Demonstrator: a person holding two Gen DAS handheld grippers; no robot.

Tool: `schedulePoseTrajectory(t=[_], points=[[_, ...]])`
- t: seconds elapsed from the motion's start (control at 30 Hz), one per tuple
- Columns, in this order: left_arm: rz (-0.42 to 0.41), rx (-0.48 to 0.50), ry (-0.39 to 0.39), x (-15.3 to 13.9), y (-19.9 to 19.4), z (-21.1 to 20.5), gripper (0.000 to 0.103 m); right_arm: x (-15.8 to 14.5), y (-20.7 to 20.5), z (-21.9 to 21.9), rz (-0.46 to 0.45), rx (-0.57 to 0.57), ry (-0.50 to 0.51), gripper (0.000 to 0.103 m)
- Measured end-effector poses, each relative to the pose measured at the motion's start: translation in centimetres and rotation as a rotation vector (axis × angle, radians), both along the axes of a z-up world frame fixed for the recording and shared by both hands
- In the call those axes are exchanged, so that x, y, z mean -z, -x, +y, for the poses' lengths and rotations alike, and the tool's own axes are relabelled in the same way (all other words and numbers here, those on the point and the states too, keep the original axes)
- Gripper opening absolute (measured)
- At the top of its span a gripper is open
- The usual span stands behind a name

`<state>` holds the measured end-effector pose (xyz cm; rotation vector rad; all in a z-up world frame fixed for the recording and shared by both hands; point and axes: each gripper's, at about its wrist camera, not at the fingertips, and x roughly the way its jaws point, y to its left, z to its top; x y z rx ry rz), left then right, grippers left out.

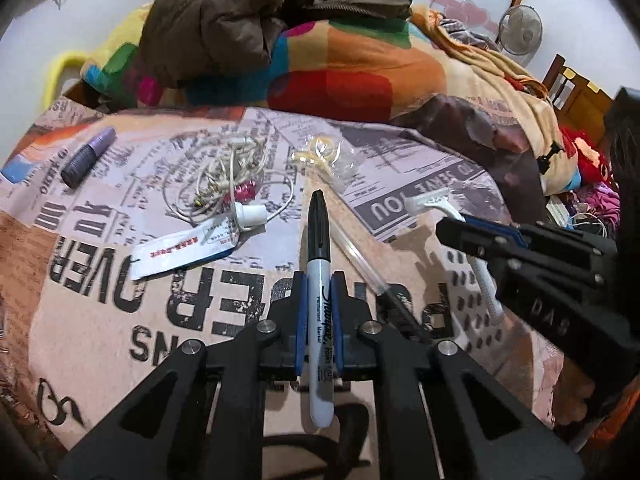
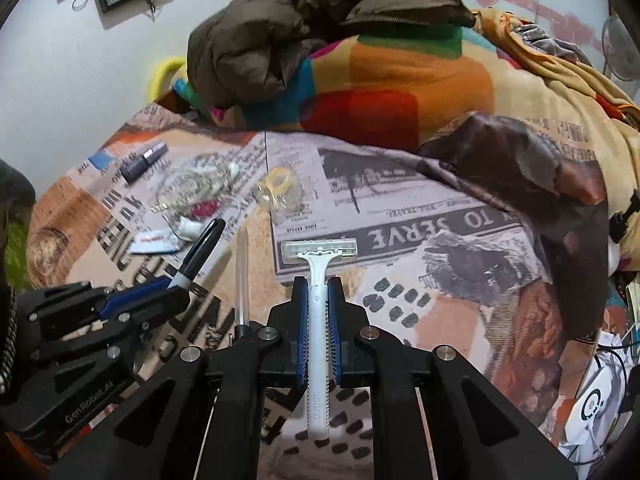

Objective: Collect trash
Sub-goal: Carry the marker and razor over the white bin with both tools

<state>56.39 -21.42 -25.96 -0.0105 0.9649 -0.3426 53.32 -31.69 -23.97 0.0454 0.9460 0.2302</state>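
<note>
Two hand-held grippers work side by side over a bed covered by a newspaper-print sheet (image 1: 120, 320). The left gripper (image 1: 319, 284) has its jaws pressed against the barrel of a black-capped permanent marker (image 1: 319, 280), which lies lengthwise between the blue pads with its cap pointing forward, away from the camera. The right gripper (image 2: 318, 292) pinches the white handle of a disposable razor (image 2: 318, 264), whose blade head projects forward past the fingertips; whether either item is lifted clear of the sheet cannot be told. In the left wrist view the right gripper enters from the right edge, with the razor head (image 1: 428, 202) visible past its tip. Between the two grippers a clear pen tube (image 2: 241, 268) lies on the sheet. Farther away, toward the wall, loose items remain on the sheet: a tangle of white earphone cable (image 1: 224, 176), a flattened white tube with red lettering (image 1: 188, 248) touching the cable's near edge, a purple lipstick-like cylinder (image 1: 89, 156) well to the left, and a clear plastic wrapper holding yellowish rings (image 1: 324, 156) just right of the cable. Behind these, a multicoloured blanket (image 1: 340, 76) carries a brown padded jacket (image 1: 224, 12).
</note>
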Motion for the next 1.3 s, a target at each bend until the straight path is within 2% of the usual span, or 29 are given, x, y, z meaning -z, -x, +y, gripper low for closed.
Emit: schedulePoseTrajectory(t=[0.3,0.73,1.0,1.3], points=[[-0.094,-0.004,0.005,-5.7,3.4,1.7,0.010,-5.3,2.6,1.3,-0.075,-0.007,-0.028,0.009],[-0.205,-0.092,0.029,-13.3,10.7,8.7,0.010,-12.3,7.8,6.1,-0.176,-0.083,-0.077,0.009],[-0.264,-0.168,-0.001,-15.8,15.5,13.6,0.010,-15.2,11.2,11.1,-0.223,-0.172,-0.088,0.009],[-0.297,-0.283,-0.004,-17.1,20.8,20.7,0.010,-16.4,14.5,17.8,-0.226,-0.292,-0.116,0.009]])
